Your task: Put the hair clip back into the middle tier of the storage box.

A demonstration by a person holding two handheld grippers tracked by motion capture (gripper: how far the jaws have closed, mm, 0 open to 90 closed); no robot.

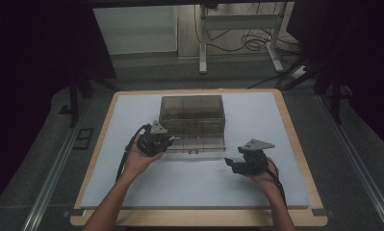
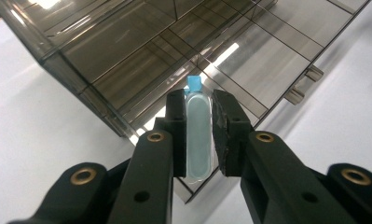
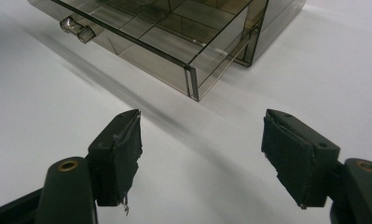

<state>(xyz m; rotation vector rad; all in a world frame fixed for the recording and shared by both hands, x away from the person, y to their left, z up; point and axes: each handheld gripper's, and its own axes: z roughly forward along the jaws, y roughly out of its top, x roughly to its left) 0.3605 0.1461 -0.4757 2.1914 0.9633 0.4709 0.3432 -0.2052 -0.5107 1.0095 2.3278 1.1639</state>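
Surface (image 1: 132, 183), pale and wide, carries a smoky clear organizer box (image 1: 192, 113) with its divided drawer (image 1: 199, 139) pulled out. Left gripper (image 2: 200, 133) hangs over that drawer, jaws closed on a small pale-blue capsule-like item (image 2: 199, 137) by its narrow sides; tilted release could drop it across a divider. Right gripper (image 3: 202, 158) waits near the drawer's corner, jaws wide, empty. The high view hides the item; the left gripper view reveals it.
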